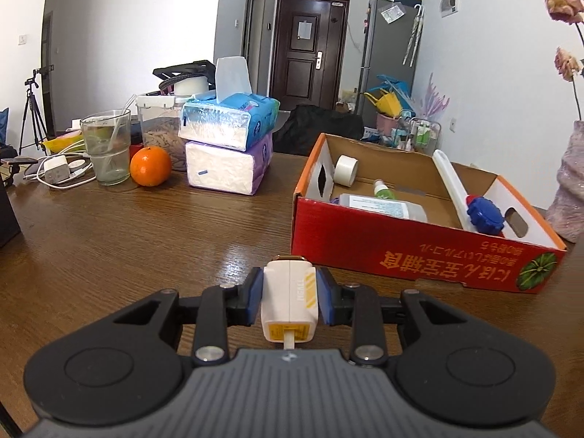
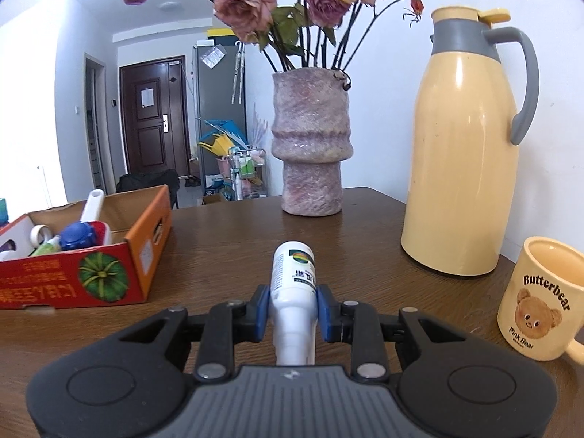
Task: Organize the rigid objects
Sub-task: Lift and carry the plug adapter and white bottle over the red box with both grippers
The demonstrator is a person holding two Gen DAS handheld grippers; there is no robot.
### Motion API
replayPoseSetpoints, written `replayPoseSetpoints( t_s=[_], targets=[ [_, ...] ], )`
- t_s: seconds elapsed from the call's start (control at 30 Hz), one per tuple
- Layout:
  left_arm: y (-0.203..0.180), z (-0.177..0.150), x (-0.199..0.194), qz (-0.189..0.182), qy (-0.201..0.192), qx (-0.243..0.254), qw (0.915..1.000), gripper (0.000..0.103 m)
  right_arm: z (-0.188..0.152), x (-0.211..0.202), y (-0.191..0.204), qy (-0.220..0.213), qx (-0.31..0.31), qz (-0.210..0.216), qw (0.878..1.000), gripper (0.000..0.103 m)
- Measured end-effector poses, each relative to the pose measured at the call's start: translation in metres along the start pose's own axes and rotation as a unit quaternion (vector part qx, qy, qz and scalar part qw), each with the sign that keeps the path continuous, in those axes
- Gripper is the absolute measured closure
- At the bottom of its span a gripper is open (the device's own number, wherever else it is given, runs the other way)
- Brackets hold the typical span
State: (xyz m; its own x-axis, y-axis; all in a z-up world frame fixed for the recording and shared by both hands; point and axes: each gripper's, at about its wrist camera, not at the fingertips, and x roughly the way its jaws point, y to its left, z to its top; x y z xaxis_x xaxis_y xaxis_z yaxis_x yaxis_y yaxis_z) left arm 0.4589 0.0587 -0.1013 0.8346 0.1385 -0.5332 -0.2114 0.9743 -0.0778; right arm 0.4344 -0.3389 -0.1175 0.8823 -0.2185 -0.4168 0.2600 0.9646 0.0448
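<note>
My left gripper (image 1: 289, 292) is shut on a small white charger block (image 1: 288, 303) with yellow stripes, held above the wooden table. The red cardboard box (image 1: 401, 252) lies ahead to the right; inside are a tape roll (image 1: 346, 169), a clear bottle (image 1: 383, 206), a green-capped bottle (image 1: 384, 190), a white handle (image 1: 450, 179) and a blue cap (image 1: 484, 215). My right gripper (image 2: 293, 301) is shut on a white bottle (image 2: 294, 284) lying along its fingers. In the right wrist view the same box (image 2: 73, 284) sits to the left.
Left wrist view: an orange (image 1: 150, 166), a glass (image 1: 106, 146), stacked tissue packs (image 1: 228, 146) and a charger with cables (image 1: 58, 171) at the table's far left. Right wrist view: a pink vase (image 2: 311, 146) of dried roses, a yellow thermos jug (image 2: 463, 138) and a bear mug (image 2: 536, 299).
</note>
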Motion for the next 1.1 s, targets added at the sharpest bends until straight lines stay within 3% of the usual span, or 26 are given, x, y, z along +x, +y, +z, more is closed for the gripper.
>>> replayPoseSetpoints(
  t_s=[0.17, 0.33, 0.6, 0.8, 1.1],
  targets=[
    [0.002, -0.005, 0.012, -0.005, 0.032, -0.001, 0.9995, 0.071, -0.001, -0.008, 0.002, -0.005, 0.004, 0.011, 1.0, 0.076],
    [0.005, -0.006, 0.017, -0.02, 0.038, -0.009, 0.999, 0.07, 0.0, -0.006, -0.001, 0.0, 0.013, 0.015, 1.0, 0.076],
    [0.001, -0.012, 0.027, -0.004, 0.063, 0.002, 0.998, 0.07, -0.001, -0.008, -0.001, -0.003, 0.017, 0.022, 1.0, 0.076],
    [0.003, -0.011, 0.024, 0.007, 0.058, -0.001, 0.9983, 0.071, -0.001, -0.008, -0.002, -0.006, 0.018, 0.022, 1.0, 0.076],
    [-0.004, -0.008, 0.001, -0.005, 0.025, 0.006, 0.9997, 0.071, -0.003, -0.019, 0.008, -0.02, 0.008, 0.032, 0.999, 0.076]
  ],
)
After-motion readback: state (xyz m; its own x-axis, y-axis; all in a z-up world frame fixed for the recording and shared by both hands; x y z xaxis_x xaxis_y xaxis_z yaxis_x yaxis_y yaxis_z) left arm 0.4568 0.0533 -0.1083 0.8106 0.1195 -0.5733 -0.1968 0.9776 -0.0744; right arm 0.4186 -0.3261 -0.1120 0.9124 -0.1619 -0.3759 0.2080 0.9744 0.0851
